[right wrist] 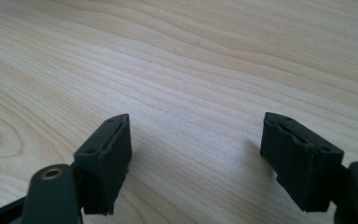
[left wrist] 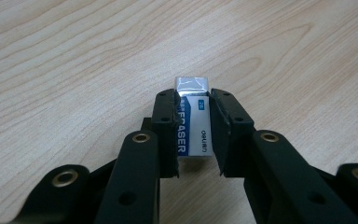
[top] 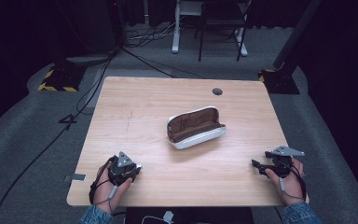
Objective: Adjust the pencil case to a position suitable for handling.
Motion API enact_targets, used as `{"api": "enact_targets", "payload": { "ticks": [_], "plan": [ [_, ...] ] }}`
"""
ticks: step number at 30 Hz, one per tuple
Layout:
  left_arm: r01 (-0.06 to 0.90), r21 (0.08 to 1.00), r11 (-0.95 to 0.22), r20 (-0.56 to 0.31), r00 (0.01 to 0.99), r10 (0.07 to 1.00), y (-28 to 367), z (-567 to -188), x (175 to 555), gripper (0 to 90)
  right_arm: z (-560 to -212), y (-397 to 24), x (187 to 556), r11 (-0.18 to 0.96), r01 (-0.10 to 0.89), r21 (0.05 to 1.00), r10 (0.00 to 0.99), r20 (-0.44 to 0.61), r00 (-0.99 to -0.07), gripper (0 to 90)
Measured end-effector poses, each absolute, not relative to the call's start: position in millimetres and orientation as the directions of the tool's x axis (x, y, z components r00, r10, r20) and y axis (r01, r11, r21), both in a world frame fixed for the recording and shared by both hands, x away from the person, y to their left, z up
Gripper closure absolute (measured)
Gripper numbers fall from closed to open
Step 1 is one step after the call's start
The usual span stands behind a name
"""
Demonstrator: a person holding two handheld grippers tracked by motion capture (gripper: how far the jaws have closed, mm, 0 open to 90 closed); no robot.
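In the high view, a pale wooden surface (top: pixel 135 107) with straight grain carries an open pencil case (top: pixel 195 127) near its middle, white outside and brown inside, an oblong shell whose long axis runs from near left to far right. The left gripper (top: pixel 137 166) sits at the near left of the surface in the person's left hand (top: pixel 109 184), its jaws pointing right toward the middle; the right gripper (top: pixel 255 164) sits at the near right in the right hand (top: pixel 286 184), pointing left, with a grey three-cornered plate on top. Both are well apart from the case. In the left gripper view, the black jaws are clamped narrow on an eraser (left wrist: pixel 193 123), a small white block in a white and blue paper sleeve, with its shiny wrapped end sticking out past the jaw tips. The sleeve reads "ERASER" in white on the blue band, partly hidden by one jaw, and a small brand word beside it that looks like "deli"; a small blue tag is too small to read. The eraser's long axis lies along the jaws, pointing away from the hand, and it rests low over the surface. In the right gripper view, the black jaws stand wide apart with bare wood grain between them.
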State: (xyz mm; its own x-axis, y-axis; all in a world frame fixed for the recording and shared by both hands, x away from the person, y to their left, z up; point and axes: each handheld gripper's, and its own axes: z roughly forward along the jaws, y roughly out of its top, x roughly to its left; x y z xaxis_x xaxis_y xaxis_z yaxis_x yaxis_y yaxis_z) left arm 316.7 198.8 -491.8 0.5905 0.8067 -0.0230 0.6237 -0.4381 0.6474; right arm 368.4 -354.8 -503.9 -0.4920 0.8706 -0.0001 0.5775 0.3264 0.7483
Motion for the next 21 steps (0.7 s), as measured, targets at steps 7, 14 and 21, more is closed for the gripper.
{"api": "enact_targets", "payload": {
  "ticks": [7,14,21],
  "plan": [
    [0.618,0.653,-0.439,-0.026,0.597,0.802,200,-489,316,72.4,-504,-355,368,0.326,0.577,0.749,0.871,-0.001,-0.491,25.4],
    [0.610,0.674,-0.417,-0.043,0.597,0.801,202,-482,313,72.5,-504,-355,368,0.326,0.578,0.748,0.871,0.000,-0.492,25.4],
    [0.601,0.696,-0.392,-0.068,0.599,0.798,203,-470,309,72.5,-504,-355,368,0.326,0.577,0.748,0.871,-0.002,-0.491,25.3]
  ]
}}
